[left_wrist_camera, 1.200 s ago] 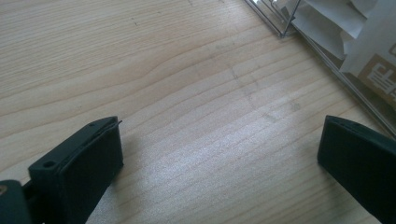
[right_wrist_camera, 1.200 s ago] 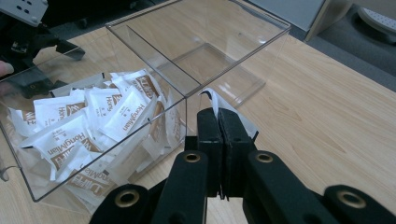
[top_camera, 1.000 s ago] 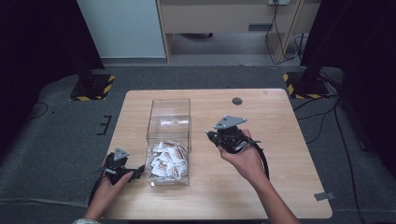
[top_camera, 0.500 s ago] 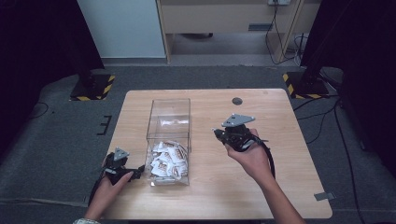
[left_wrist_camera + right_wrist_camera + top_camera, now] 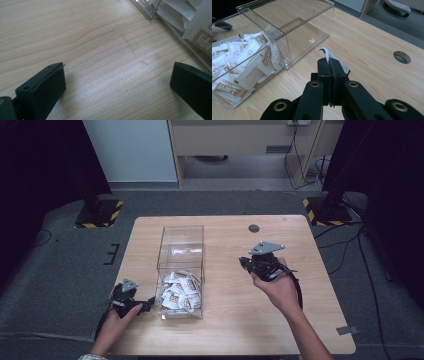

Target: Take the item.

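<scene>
The counter [image 5: 300,320] is a pale wooden top with a small round hole [image 5: 402,57] near its far edge. A clear plastic box [image 5: 181,270] stands left of centre, its long axis running from the near edge towards the far edge; a partition splits it into an empty far compartment and a near one heaped with white and brown sachets [image 5: 177,291]. The right tongs [image 5: 329,65] hang above open counter to the right of the box, well apart from it, clenched on one white sachet [image 5: 338,62], whose thin edge and upper corner stand out just beyond the tips. Seen along these tongs, the box lies ahead and to the left, the empty compartment nearest. The left tongs [image 5: 117,82] rest low on the counter just beside the near left corner of the box, released, jaws wide apart with bare wood between them; the box wall and its sachets show at the upper right of their view. In my judgement the right hand alone carries the work: the held sachet is clear of the box and any placing depends on where the tongs travel across the counter.
</scene>
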A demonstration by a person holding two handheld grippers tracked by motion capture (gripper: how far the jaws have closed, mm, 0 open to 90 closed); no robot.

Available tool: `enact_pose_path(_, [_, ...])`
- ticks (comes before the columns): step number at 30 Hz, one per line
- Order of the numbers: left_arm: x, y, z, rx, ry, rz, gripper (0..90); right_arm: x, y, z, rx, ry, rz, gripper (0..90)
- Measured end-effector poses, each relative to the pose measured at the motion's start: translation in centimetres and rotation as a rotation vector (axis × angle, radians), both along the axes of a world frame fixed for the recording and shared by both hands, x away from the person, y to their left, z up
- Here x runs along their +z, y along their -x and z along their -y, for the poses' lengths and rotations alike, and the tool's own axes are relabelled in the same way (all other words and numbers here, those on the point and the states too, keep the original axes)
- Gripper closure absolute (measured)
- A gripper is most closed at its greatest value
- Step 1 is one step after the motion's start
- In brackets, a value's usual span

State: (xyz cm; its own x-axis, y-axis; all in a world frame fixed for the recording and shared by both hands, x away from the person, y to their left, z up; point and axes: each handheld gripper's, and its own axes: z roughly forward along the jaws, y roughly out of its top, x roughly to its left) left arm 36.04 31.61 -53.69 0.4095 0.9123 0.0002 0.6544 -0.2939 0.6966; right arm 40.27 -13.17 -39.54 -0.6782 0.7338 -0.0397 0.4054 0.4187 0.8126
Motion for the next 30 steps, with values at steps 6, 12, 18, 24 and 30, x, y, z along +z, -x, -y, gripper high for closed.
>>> enact_pose_path(6, [0.0,0.0,0.0,0.002,0.002,0.001,0.0,-0.4,-0.3,1.0,-0.018,-0.006,-0.008,88.9])
enact_pose_path(12, [0.0,0.0,0.0,0.002,0.002,0.001,0.0,-1.2,-0.6,2.0,-0.039,-0.003,-0.017,88.9])
enact_pose_path(18, [0.0,0.0,0.0,0.002,0.002,0.001,0.0,-2.0,-1.4,3.1,-0.068,-0.016,-0.038,88.9])
enact_pose_path(24, [0.0,0.0,0.0,0.002,0.002,0.001,0.0,-2.7,-2.0,3.8,-0.093,-0.005,-0.05,88.9])
enact_pose_path(30, [0.0,0.0,0.0,0.001,0.002,0.001,0.0,-3.7,-2.7,4.4,-0.107,0.006,-0.064,88.9])
